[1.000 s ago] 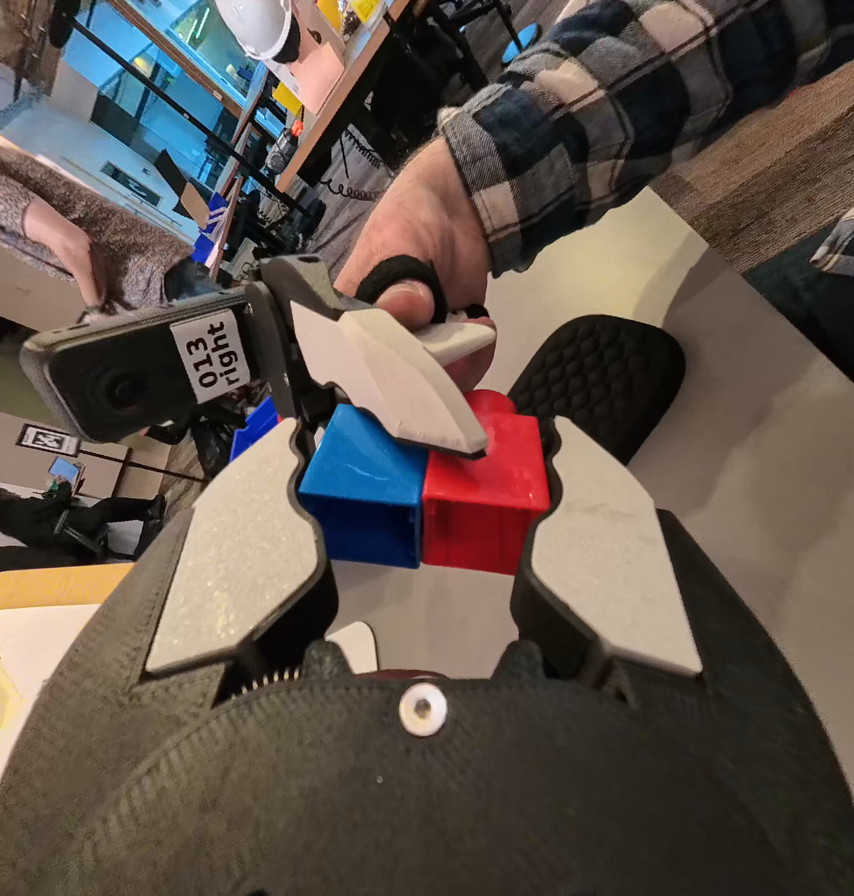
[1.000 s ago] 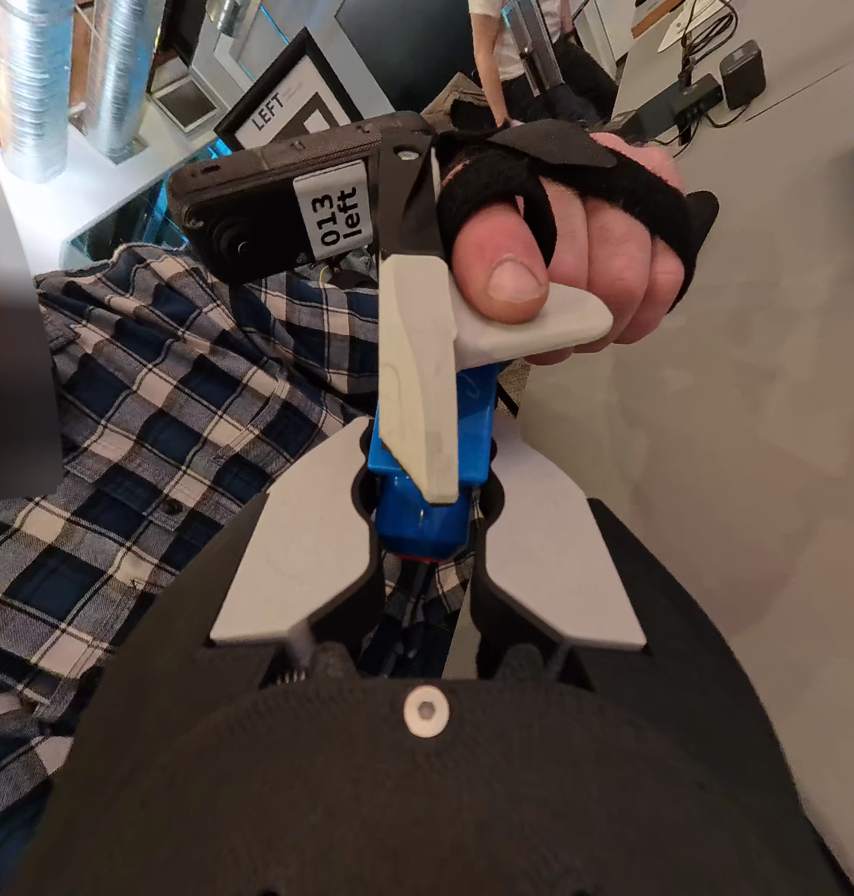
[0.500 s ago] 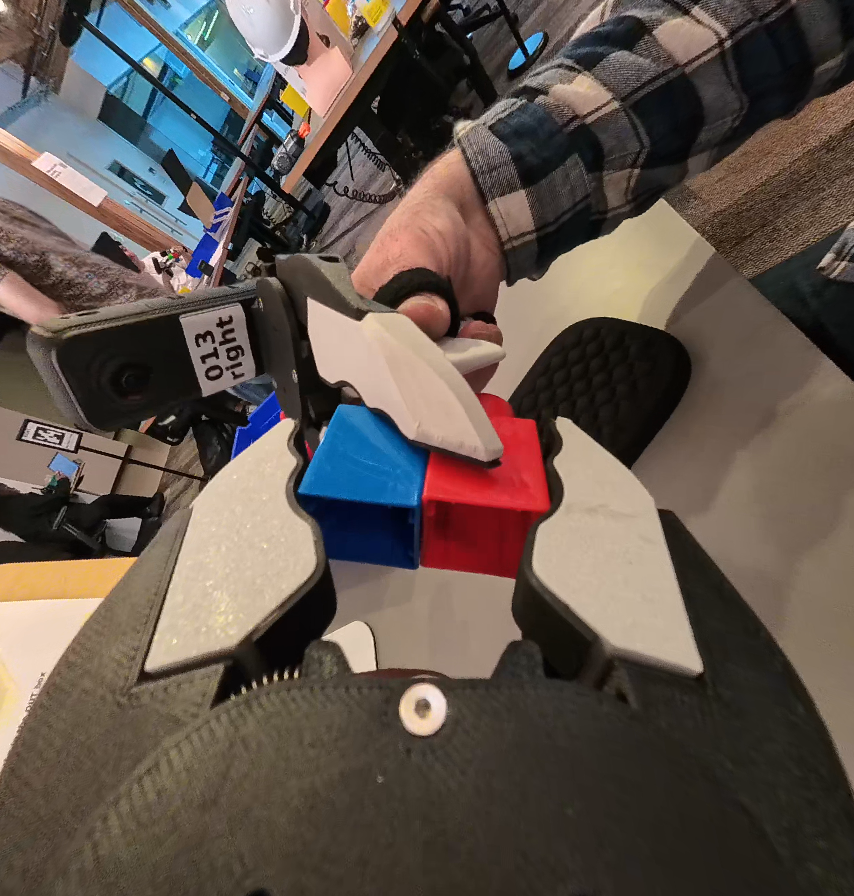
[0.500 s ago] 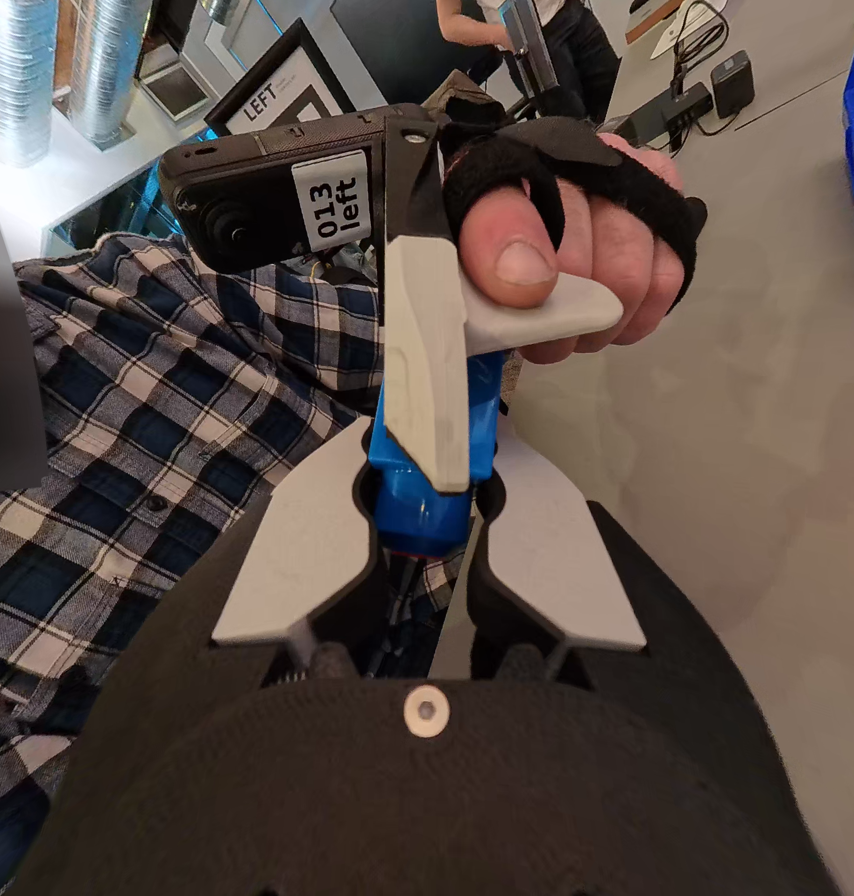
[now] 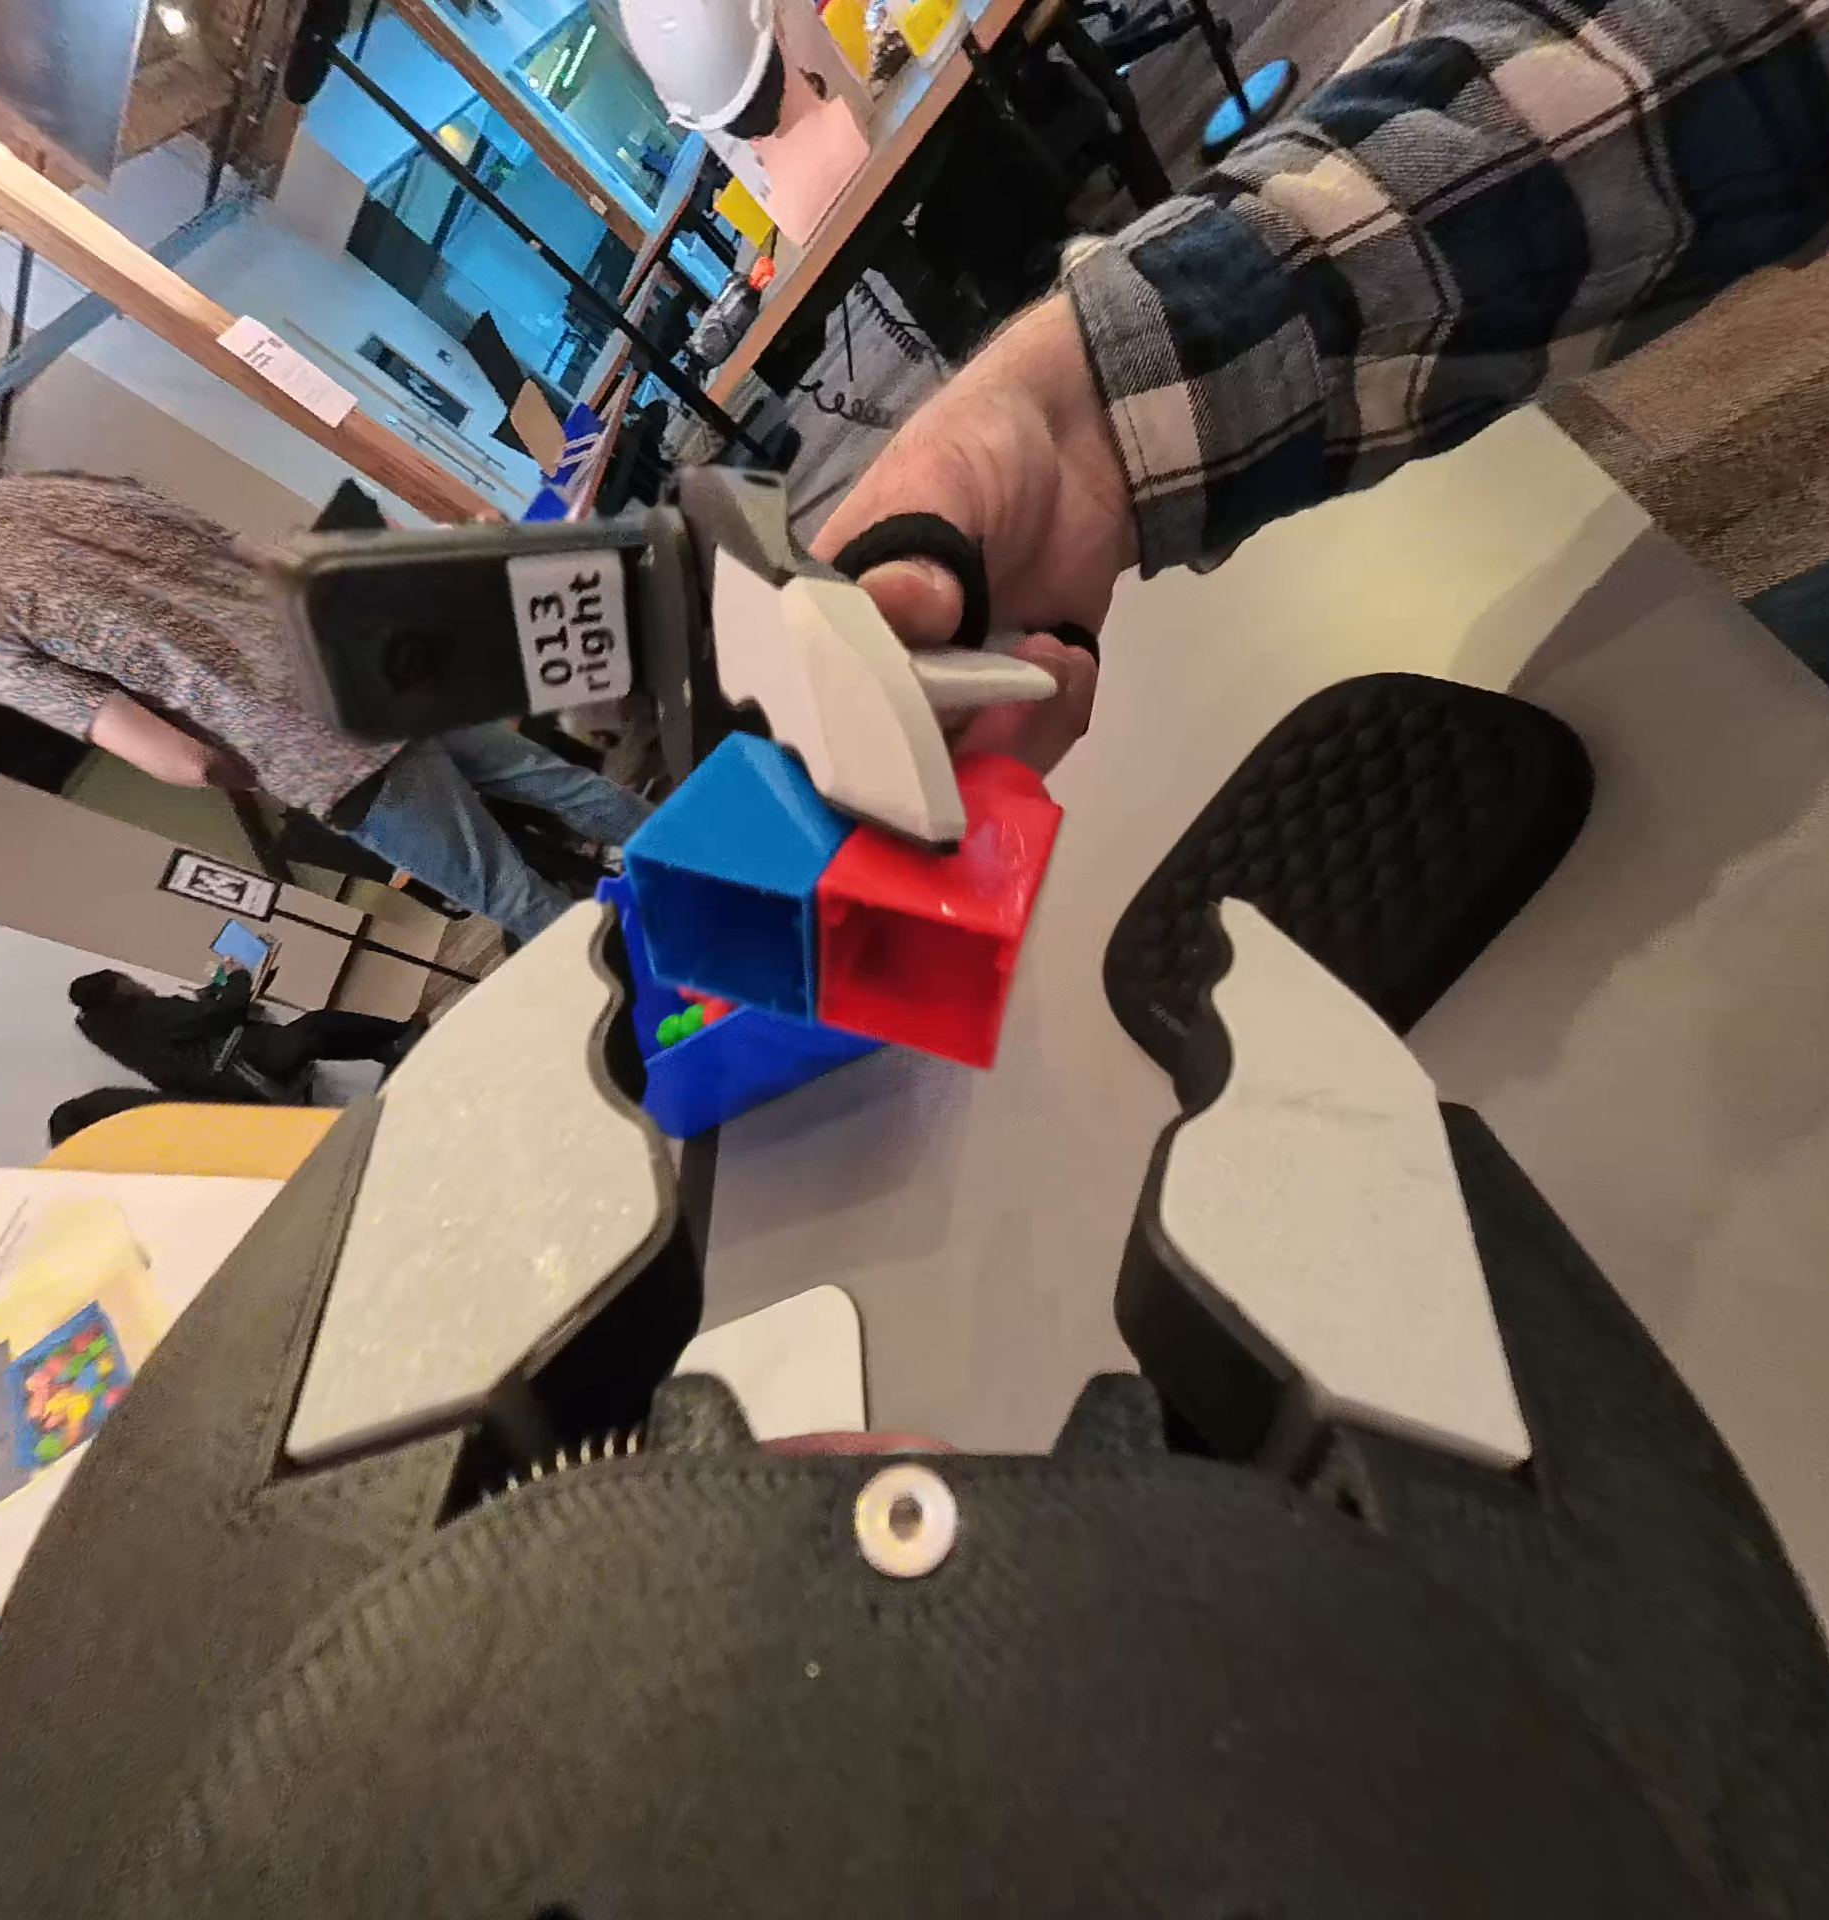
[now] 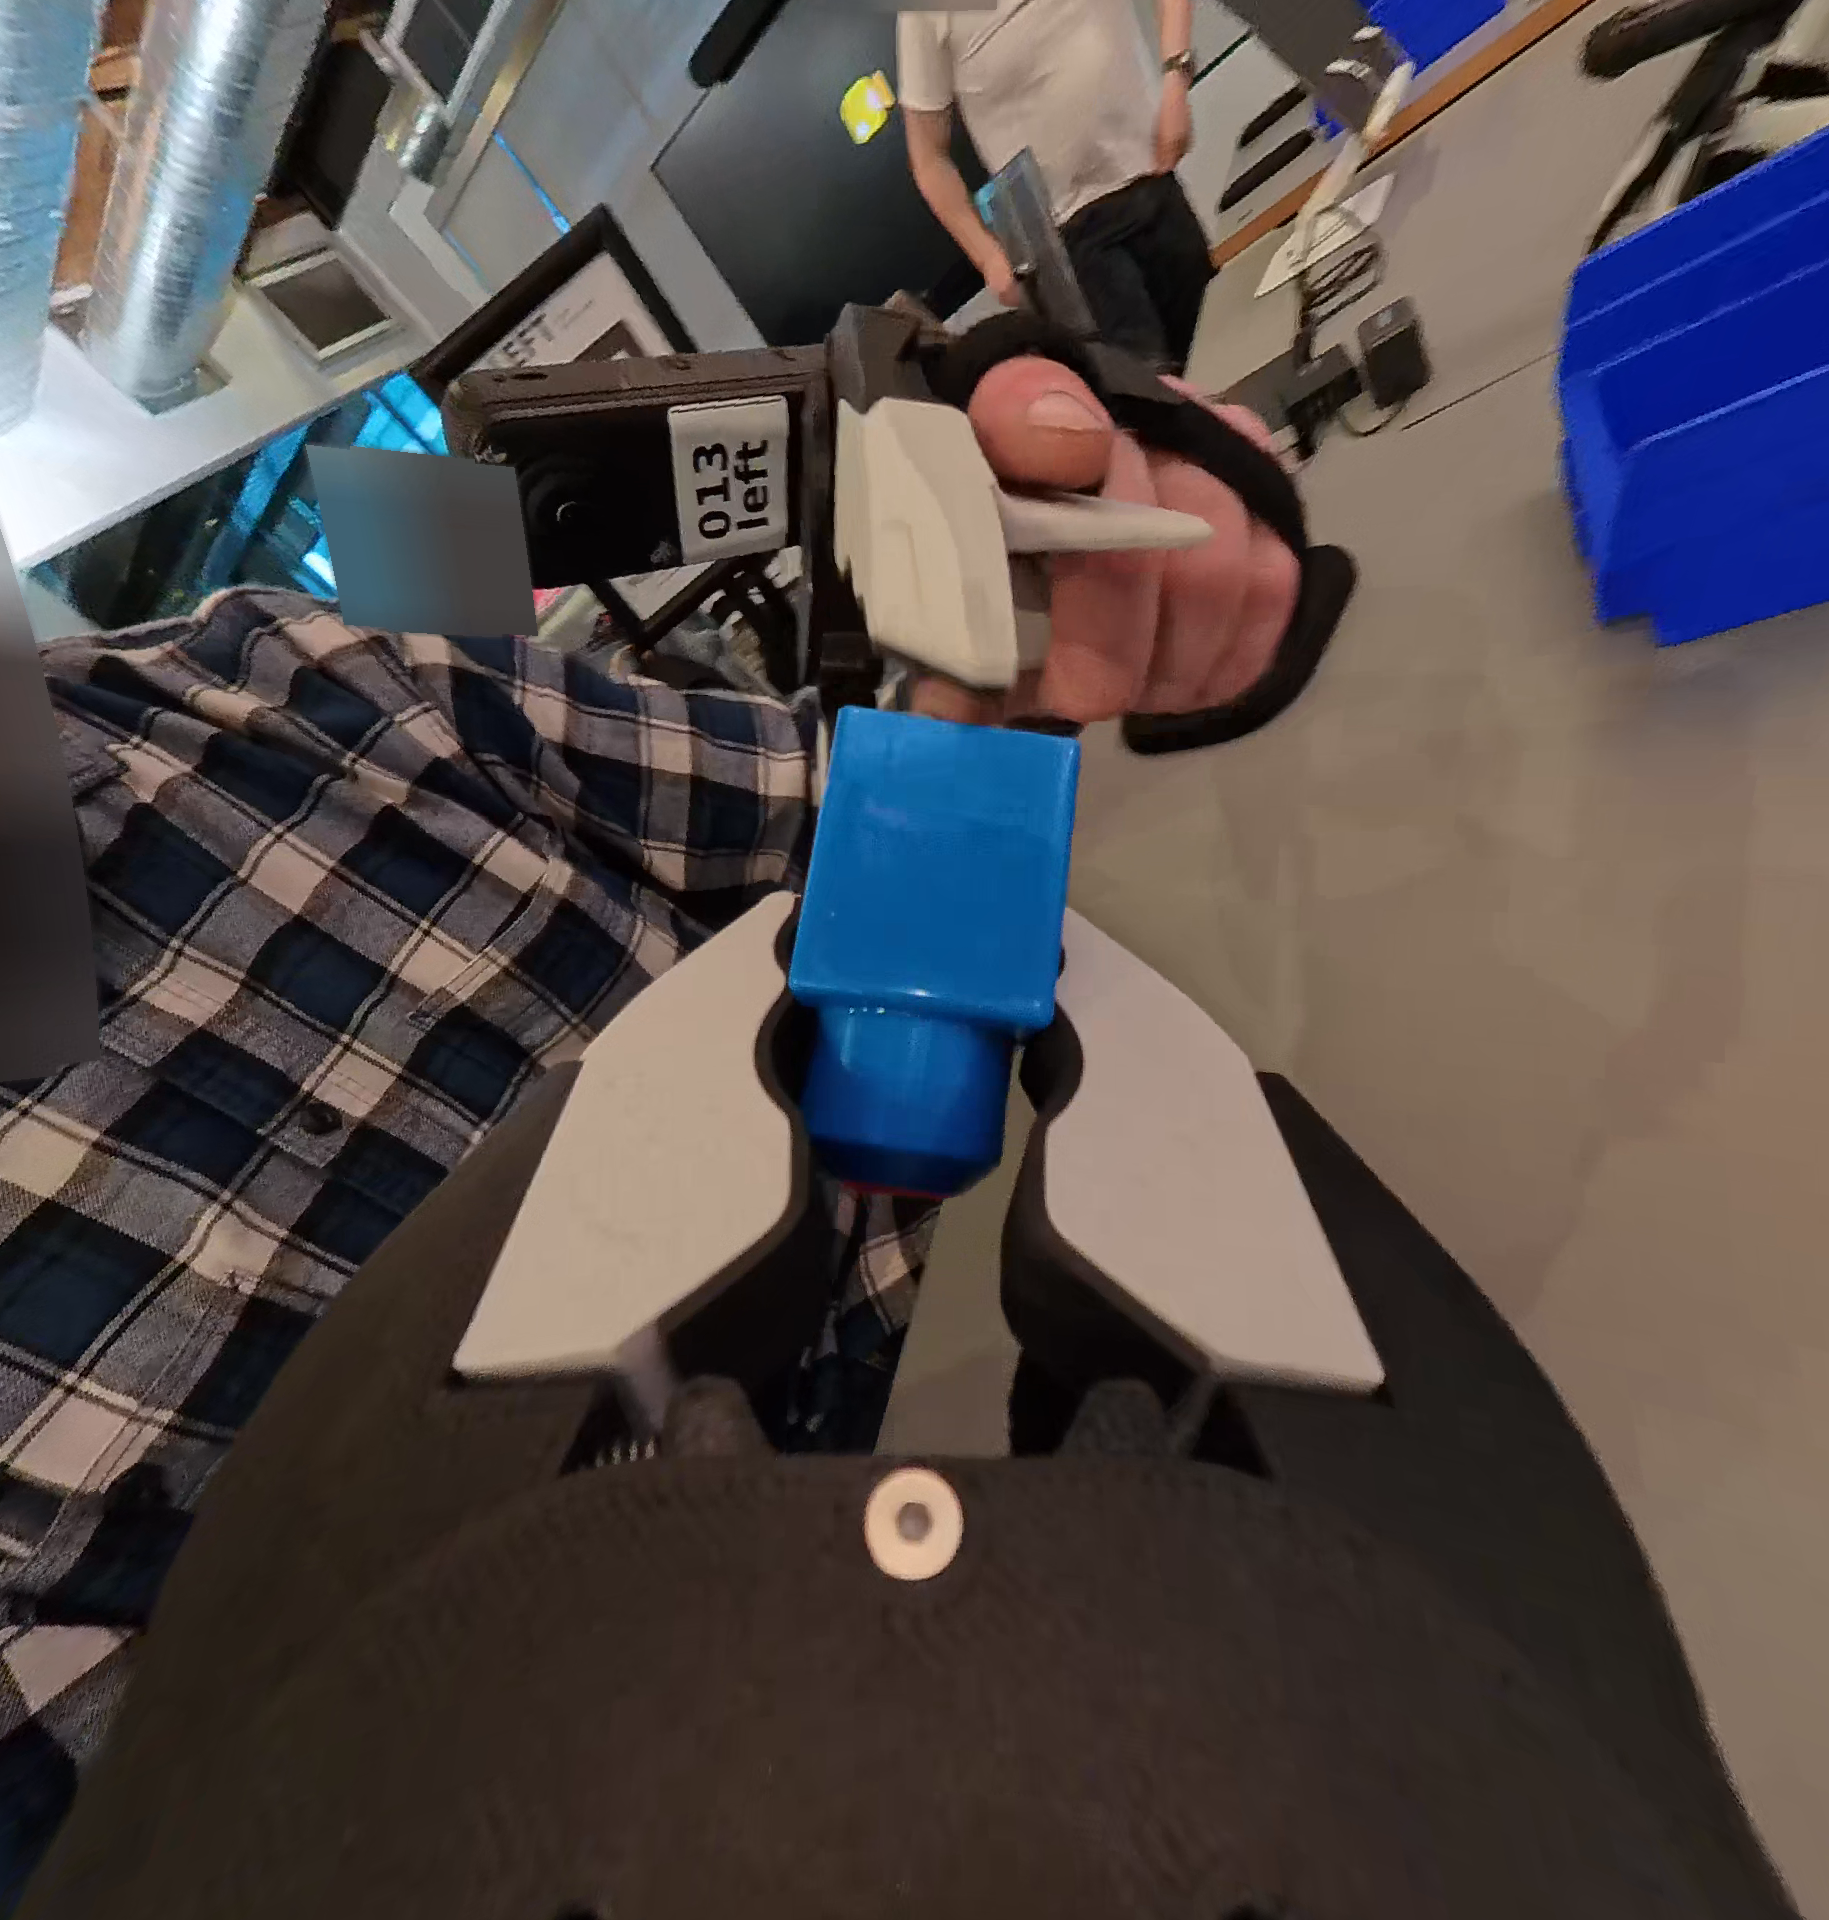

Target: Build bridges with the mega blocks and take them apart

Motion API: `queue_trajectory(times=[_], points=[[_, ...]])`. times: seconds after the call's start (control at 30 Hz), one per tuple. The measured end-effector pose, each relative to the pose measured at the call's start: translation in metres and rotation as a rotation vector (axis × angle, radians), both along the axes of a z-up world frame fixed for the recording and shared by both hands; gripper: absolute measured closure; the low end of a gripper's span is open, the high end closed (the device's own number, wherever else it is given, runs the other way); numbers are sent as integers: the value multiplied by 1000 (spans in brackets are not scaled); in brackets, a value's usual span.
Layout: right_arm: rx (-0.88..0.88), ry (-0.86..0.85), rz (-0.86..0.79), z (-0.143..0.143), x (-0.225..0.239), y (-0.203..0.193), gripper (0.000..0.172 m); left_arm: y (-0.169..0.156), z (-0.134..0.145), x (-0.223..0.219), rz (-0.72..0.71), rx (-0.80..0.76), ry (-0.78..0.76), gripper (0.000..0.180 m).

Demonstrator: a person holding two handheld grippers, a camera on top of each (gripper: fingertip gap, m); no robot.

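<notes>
R tool (image 6: 915, 997) grips blue block (image 6: 941, 862); L tool (image 5: 905, 997) open.

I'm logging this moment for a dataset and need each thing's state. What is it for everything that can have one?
Left tool: open, holding nothing.
Right tool: shut on the blue block.
Blue block: gripped, off the table, beside the red block.
Red block: lifted alongside the blue block, hollow underside showing.
Blue bin: on the table, open-topped.

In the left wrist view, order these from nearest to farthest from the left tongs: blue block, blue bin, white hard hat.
1. Blue block: just ahead, between the left tongs' open tips.
2. Blue bin: behind it on the table, toward the left tip.
3. White hard hat: far back, top centre.
</notes>
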State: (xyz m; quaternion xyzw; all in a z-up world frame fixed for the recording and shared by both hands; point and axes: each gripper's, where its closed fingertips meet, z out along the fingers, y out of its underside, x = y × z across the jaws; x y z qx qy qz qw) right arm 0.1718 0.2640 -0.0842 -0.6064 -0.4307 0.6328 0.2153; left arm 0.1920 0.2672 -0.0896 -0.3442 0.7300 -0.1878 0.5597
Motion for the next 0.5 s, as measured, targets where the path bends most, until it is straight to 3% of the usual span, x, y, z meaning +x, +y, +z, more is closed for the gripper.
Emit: queue_trajectory(times=[0.03, 0.2, 0.4, 0.47, 0.5], points=[[7, -10, -29, 1, 7, 7, 133, 3, 3, -3, 13, 2, -10, 80], [39, -114, -269, -3, 67, 77, 133, 18, 18, -17, 64, -5, -62, 87], [59, -430, -749, -39, 188, 222, 132, 25, 33, -26, 85, -18, -116, 96], [42, -575, -860, -62, 223, 255, 106, 30, 37, -28, 111, -16, -126, 99], [55, -630, -899, -68, 234, 264, 102, 33, 38, -30, 123, -16, -131, 100]])
